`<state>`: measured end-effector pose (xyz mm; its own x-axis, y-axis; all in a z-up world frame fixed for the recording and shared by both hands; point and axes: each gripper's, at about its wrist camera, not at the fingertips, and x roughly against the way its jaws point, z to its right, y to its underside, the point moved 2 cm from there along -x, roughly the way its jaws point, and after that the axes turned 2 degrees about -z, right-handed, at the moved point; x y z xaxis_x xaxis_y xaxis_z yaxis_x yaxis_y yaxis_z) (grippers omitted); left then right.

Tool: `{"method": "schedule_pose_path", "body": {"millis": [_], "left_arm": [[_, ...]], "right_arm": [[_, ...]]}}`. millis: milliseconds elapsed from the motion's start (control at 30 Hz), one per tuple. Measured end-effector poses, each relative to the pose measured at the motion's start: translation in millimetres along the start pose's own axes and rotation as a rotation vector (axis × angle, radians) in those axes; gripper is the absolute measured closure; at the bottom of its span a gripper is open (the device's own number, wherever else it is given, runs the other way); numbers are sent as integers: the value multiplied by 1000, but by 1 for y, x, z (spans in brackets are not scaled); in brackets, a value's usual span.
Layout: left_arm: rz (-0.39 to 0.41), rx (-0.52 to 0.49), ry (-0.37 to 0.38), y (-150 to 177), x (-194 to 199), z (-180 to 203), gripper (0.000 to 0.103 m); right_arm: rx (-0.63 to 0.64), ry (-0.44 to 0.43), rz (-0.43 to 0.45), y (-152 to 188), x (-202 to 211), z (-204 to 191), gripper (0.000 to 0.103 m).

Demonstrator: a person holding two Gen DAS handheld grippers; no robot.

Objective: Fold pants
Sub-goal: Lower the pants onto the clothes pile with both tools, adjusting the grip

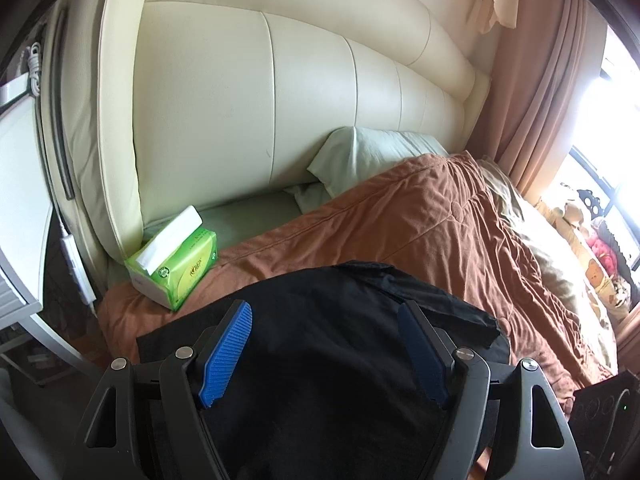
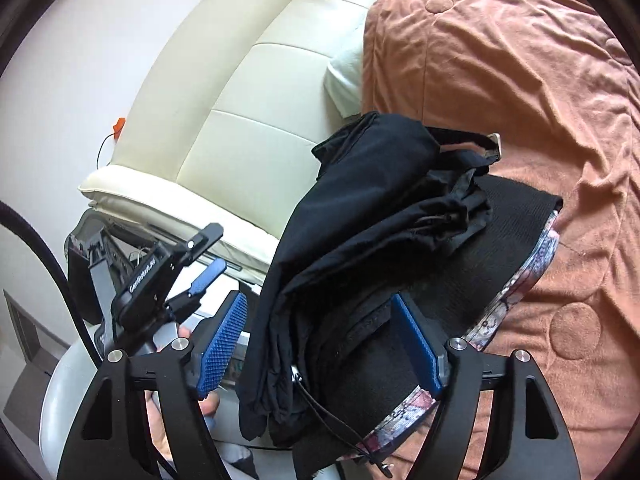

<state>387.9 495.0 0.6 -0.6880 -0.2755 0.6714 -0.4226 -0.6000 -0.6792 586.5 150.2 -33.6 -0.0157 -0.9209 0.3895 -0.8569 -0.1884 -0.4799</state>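
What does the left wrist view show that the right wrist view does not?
Only the left wrist view: a green tissue pack, pink curtains and the window. Only the right wrist view: the bunched black pants on a black mat with floral trim, and the left gripper. Both: the cream padded headboard, the rust-orange quilt, open blue-padded fingers.

Black frames, silver screws — blue ribbed fingers (image 1: 228, 354)

Headboard: a padded cream leather headboard (image 1: 256, 92) is rising behind the bed.
Bedding: a rumpled rust-brown quilt (image 1: 420, 232) is covering the mattress.
Window: daylight is glaring past pinkish-brown curtains (image 1: 548, 92).
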Motion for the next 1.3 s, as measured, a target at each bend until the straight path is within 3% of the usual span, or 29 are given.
{"method": "schedule_pose_path", "body": {"millis": [100, 200, 267, 300, 467, 567, 633, 800, 933, 1167, 1300], "left_arm": [[-25, -6, 47, 16, 2, 8, 27], [-53, -32, 83, 34, 3, 20, 42], [-73, -28, 98, 43, 1, 25, 51], [-77, -27, 100, 47, 1, 26, 57], [-109, -18, 110, 65, -6, 30, 65], [-124, 21, 115, 77, -11, 25, 66], [-136, 48, 121, 85, -14, 19, 66], [-145, 68, 126, 104, -15, 14, 66], [-160, 82, 133, 116, -16, 15, 67], [-185, 62, 119, 135, -9, 22, 67], [-163, 33, 87, 133, 5, 29, 67]], "right_arm": [[30, 30, 24, -7, 7, -8, 29], [72, 30, 79, -13, 21, -18, 31], [99, 12, 89, -12, 29, -25, 46], [114, 10, 91, -14, 29, -32, 47], [216, 42, 75, -17, 16, -49, 47], [289, 87, 19, -20, -8, -54, 49], [315, 141, -18, -18, -22, -47, 57], [304, 169, -30, -12, -19, -30, 70], [356, 242, -48, 2, -18, -26, 70], [324, 299, -66, 24, -8, -16, 70], [284, 267, -58, 22, 9, -22, 70]]}}
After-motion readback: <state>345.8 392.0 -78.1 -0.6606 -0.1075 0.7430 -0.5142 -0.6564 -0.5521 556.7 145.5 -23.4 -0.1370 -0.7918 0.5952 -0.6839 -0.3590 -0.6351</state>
